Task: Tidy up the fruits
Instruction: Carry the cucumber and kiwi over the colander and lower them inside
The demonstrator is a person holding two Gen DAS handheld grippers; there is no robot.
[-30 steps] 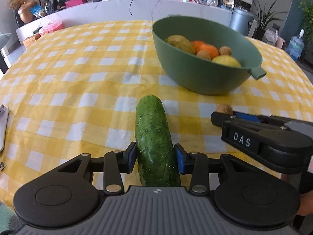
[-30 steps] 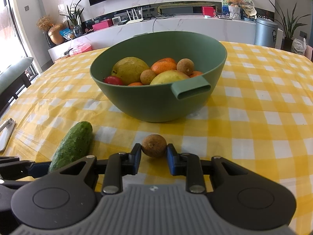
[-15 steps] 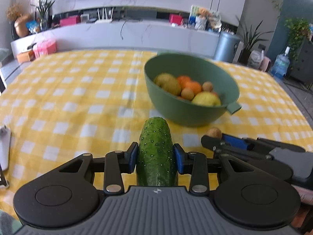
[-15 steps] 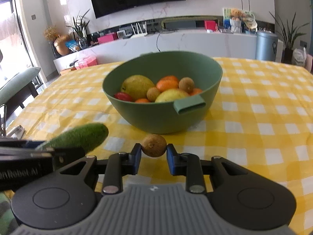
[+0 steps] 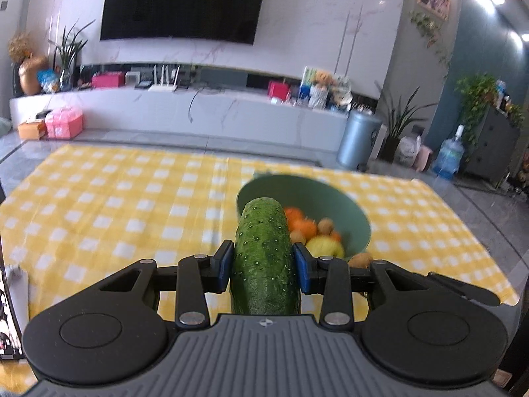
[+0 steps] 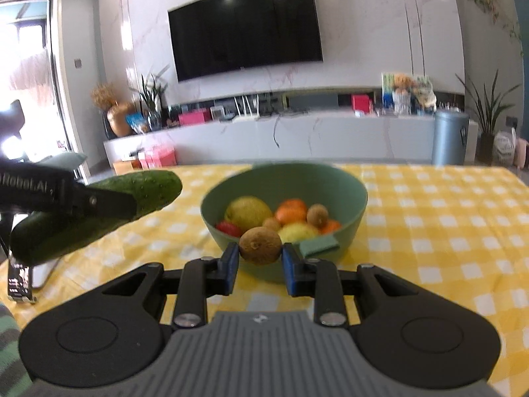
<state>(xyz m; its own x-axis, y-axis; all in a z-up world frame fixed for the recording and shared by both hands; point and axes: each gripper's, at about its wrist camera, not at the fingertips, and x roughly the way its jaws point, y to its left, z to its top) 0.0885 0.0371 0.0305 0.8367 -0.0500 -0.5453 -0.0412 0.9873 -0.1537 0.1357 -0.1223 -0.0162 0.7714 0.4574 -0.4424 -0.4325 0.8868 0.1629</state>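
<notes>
My left gripper (image 5: 263, 264) is shut on a dark green cucumber (image 5: 263, 251) and holds it high above the table, short of the green bowl (image 5: 350, 211). The cucumber also shows in the right wrist view (image 6: 99, 211). My right gripper (image 6: 259, 259) is shut on a small brown round fruit (image 6: 260, 245), lifted in front of the bowl (image 6: 350, 195). That fruit peeks out in the left wrist view (image 5: 360, 259). The bowl holds a pear, oranges, a lemon, a red fruit and small brown fruits.
The table has a yellow and white checked cloth (image 6: 446, 218). A phone-like device (image 6: 20, 284) lies at the table's left edge. A white TV counter (image 5: 198, 112) and a grey bin (image 5: 357, 142) stand beyond the table.
Both grippers have risen well above the table with their loads. The bowl now sits lower and smaller in both views.
</notes>
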